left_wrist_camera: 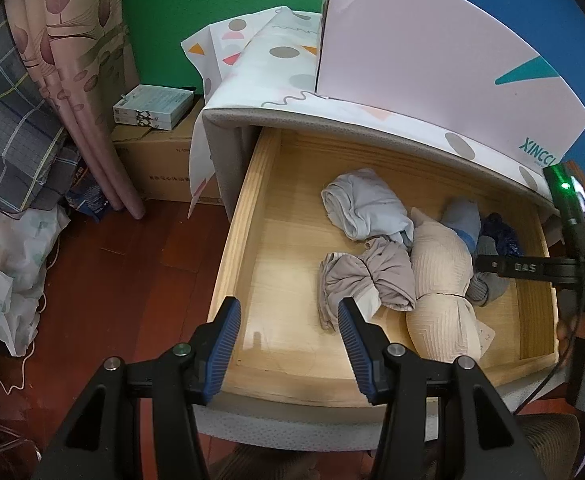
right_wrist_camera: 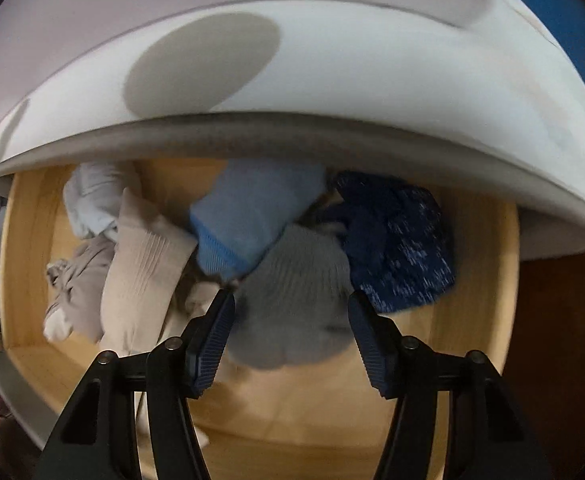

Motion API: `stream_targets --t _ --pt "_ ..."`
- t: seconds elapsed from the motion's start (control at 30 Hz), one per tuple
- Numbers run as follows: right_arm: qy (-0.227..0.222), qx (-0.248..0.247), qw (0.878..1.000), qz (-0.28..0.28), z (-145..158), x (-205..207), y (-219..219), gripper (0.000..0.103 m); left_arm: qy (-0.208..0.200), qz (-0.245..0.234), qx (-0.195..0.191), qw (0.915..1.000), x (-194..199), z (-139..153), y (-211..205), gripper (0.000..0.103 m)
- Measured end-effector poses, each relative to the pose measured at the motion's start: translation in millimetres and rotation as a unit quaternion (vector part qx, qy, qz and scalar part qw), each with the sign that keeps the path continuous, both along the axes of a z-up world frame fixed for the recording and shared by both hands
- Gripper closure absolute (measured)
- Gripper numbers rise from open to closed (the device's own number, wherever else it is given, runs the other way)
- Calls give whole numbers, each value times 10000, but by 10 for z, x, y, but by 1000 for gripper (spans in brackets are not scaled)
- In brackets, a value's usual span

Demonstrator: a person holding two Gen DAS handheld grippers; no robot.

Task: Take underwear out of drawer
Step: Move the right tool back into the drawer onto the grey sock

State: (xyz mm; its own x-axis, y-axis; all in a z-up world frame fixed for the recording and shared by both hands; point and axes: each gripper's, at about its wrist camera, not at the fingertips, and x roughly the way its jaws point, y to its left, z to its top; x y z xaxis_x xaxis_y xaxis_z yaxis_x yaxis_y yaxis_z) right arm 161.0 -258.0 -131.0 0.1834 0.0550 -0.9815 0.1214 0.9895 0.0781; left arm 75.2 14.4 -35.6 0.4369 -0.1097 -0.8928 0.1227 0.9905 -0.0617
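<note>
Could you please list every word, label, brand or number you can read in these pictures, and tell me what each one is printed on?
"XINCC", cut off at its end, in teal: on the pale pink cardboard box atop the cabinet.
"DAS": on the black bar of the right claw, seen from the left wrist.
Print on the brown cardboard carton: too small to read.
Labels on the stacked white flat boxes: too small.
Teal lettering in the right wrist view: blurred.

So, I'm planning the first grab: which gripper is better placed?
Right. The right gripper is down inside the drawer, jaws straddling the grey garment; the left gripper hangs over the drawer's front edge.
</note>
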Motion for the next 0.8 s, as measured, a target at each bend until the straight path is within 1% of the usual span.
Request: stream_targets --t 0.17,0.27,0.43,0.53,0.6,0.67,0.8 --pt "187 -58 9997 175 -167 41 59 46 19 -7 -37 10000 10 -2 -5 51" --pt "267 -55 9993 257 -191 33 69 46 6 -4 -39 10000 8 4 -11 51" --pt "545 -76 9973 487 -243 -5 86 46 27 -19 -32 10000 8 0 -24 51" --pt "778 -231 9943 691 -251 -29 104 46 39 -6 -40 10000 8 0 -23 51" --pt "878 -301 9928 759 -276 -111 122 46 31 -4 -42 10000 8 6 -18 51" --pt "1048 -245 9915 732 -315 -180 107 46 42 -11 -31 10000 9 1 -25 51" --pt "1202 -257 9899 709 -355 -353 39 46 97 -52 3 9999 17 -19 -32 51"
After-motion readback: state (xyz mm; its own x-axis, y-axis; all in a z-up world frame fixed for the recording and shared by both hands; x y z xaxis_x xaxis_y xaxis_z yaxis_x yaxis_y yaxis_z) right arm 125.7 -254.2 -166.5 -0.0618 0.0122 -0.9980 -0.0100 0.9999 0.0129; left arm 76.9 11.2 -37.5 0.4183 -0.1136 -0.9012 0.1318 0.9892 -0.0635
